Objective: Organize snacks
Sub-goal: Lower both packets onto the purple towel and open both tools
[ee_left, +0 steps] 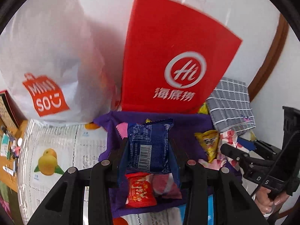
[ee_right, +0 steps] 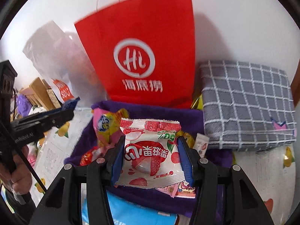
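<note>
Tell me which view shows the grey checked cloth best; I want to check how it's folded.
The right wrist view: the grey checked cloth fills the right side, folded into a thick stack, with its top and front edge clear. The left wrist view shows only a smaller, blurrier piece of it, partly behind the red bag.

Two bags stand at twelve o'clock: one red paper bag and one white plastic bag. One purple cloth holds loose snack packets, at least seven across both views. One folded grey checked cloth lies at three o'clock.
</note>
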Demonstrator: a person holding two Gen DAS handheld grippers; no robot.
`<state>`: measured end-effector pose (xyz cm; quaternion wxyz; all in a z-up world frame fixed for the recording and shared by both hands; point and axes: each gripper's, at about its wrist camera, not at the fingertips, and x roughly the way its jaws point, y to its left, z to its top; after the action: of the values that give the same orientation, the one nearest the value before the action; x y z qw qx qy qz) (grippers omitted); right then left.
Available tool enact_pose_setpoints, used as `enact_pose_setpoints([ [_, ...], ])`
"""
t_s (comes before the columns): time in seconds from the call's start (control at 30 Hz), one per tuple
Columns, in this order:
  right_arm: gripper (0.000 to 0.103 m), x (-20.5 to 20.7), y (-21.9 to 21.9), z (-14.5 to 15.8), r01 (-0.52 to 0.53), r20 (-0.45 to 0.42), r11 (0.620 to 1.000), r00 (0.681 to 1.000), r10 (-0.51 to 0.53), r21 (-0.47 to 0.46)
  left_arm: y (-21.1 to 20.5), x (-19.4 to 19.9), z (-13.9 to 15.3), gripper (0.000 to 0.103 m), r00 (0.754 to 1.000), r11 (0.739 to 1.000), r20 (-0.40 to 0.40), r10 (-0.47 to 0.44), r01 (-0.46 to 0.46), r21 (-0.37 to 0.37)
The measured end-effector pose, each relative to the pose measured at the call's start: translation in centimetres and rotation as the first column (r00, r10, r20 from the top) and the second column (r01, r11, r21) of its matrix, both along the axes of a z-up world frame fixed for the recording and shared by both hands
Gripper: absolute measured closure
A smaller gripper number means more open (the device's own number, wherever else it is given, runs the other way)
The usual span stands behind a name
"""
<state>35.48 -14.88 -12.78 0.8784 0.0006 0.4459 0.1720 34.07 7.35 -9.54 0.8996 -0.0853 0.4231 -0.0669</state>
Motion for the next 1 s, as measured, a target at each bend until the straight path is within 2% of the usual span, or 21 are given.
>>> enact_pose_setpoints([
  [0.07, 0.05, 0.7, 0.2, -1.3, -0.009, -0.044, 1.0, 0.999, 0.009, -0.015, 0.4, 0.2, -1.1, 0.065, 1.0, 1.0, -0.003, -0.001, 0.001, -0.02],
  [0.13, 0.05, 1.1, 0.3, -2.4, -0.022, -0.057, 0.999, 0.998, 0.02, -0.027, 0.6, 1.0, -2.3, 0.065, 0.998, 1.0, -0.058, -0.001, 0.0, -0.017],
  [0.23, 0.05, 1.6, 0.6, -3.4, -0.034, -0.074, 0.999, 0.997, 0.031, -0.042, 1.1, 1.3, -2.9, 0.065, 0.998, 0.999, -0.068, 0.008, -0.01, -0.03],
  [0.6, 0.049, 2.9, 0.1, -6.0, -0.03, -0.178, 0.999, 0.983, 0.032, 0.015, 1.5, 2.0, -4.7, 0.065, 0.991, 0.999, -0.134, 0.03, -0.032, -0.01],
  [0.7, 0.048, 2.8, 0.5, -6.0, -0.036, -0.179, 0.999, 0.983, 0.035, -0.005, 1.3, 2.1, -5.0, 0.065, 0.989, 1.0, -0.148, 0.026, -0.028, -0.01],
  [0.83, 0.037, 2.4, 0.7, -5.2, -0.043, -0.145, 0.999, 0.989, 0.039, -0.021, 0.7, 2.3, -5.6, 0.065, 0.986, 1.0, -0.166, 0.019, -0.018, 0.006],
  [1.0, 0.036, 1.6, 0.8, -3.7, -0.072, -0.106, 0.996, 0.992, 0.067, -0.05, 0.1, 2.5, -6.1, 0.065, 0.983, 1.0, -0.182, 0.014, -0.01, 0.022],
])
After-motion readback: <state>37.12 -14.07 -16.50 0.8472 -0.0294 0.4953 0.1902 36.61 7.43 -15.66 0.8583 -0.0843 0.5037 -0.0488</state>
